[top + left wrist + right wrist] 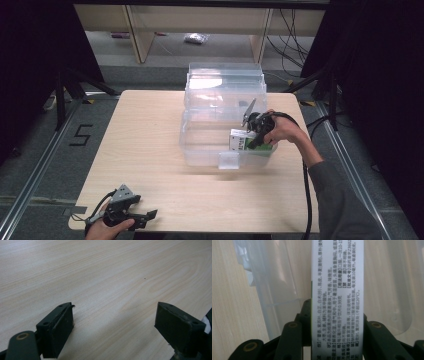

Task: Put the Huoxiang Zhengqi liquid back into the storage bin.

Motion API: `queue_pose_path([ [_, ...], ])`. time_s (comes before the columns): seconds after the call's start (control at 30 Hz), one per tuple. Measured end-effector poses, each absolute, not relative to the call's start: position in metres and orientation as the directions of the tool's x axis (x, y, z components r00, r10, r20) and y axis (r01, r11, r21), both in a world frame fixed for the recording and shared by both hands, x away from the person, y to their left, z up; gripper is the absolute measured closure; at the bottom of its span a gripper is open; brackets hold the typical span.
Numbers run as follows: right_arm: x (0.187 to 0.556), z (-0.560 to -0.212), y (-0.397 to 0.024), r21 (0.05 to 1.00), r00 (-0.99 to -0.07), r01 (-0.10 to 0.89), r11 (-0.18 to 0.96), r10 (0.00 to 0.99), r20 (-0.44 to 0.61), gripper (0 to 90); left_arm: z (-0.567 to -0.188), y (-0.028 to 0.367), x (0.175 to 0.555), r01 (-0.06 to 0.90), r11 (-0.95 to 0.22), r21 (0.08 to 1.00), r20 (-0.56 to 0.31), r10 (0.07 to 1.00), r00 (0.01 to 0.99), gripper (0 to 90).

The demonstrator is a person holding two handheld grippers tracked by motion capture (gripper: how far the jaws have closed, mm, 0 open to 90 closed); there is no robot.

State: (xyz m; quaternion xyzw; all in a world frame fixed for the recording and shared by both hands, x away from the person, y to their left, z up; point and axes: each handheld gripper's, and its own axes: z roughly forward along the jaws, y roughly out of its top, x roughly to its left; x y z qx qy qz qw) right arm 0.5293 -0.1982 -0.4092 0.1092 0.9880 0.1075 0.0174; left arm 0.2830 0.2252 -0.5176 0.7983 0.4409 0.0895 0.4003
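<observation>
Right gripper (251, 141) pinching a white-and-green carton (243, 141) inside the clear bin (200, 145) — left gripper (146, 218) spread, over bare table (150, 130).

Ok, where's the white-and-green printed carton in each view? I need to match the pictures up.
High view: the white-and-green printed carton sits right of centre, inside the clear plastic bin's front right corner, under the right claw.
Left gripper view: not in it; the open left claw faces bare table.
Right gripper view: centre, upright white printed side, clamped between the jaws.
Shared landmark: the pale wooden table.
</observation>
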Motion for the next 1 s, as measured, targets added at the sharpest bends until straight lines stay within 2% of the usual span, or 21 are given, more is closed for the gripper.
queue_pose_path([
  [0.37, 0.530, -0.413, -0.197, 0.197, -0.976, 0.211, 0.957, 0.219, -0.021, 64.1, -0.517, 0.226, 0.283, 0.632, -0.296, 0.716, -0.208, 0.774, 0.598, 14.8],
  [0.43, 0.529, -0.413, -0.196, 0.197, -0.968, 0.246, 0.949, 0.253, -0.008, 63.9, -0.517, 0.225, 0.283, 0.633, -0.292, 0.717, -0.210, 0.775, 0.596, 14.8],
  [0.5, 0.532, -0.414, -0.197, 0.189, -0.976, 0.212, 0.959, 0.219, -0.015, 63.6, -0.517, 0.225, 0.283, 0.632, -0.296, 0.717, -0.207, 0.775, 0.598, 14.8],
  [0.57, 0.529, -0.412, -0.196, 0.157, -0.963, 0.263, 0.952, 0.270, -0.019, 63.2, -0.517, 0.226, 0.283, 0.632, -0.295, 0.716, -0.209, 0.774, 0.597, 14.8],
  [0.87, 0.525, -0.399, -0.202, 0.212, -0.954, 0.289, 0.933, 0.299, -0.016, 60.8, -0.518, 0.225, 0.283, 0.633, -0.291, 0.718, -0.209, 0.777, 0.594, 14.8],
  [1.0, 0.525, -0.391, -0.206, 0.273, -0.958, 0.273, 0.922, 0.287, -0.014, 56.7, -0.518, 0.225, 0.283, 0.632, -0.292, 0.718, -0.208, 0.776, 0.595, 14.8],
])
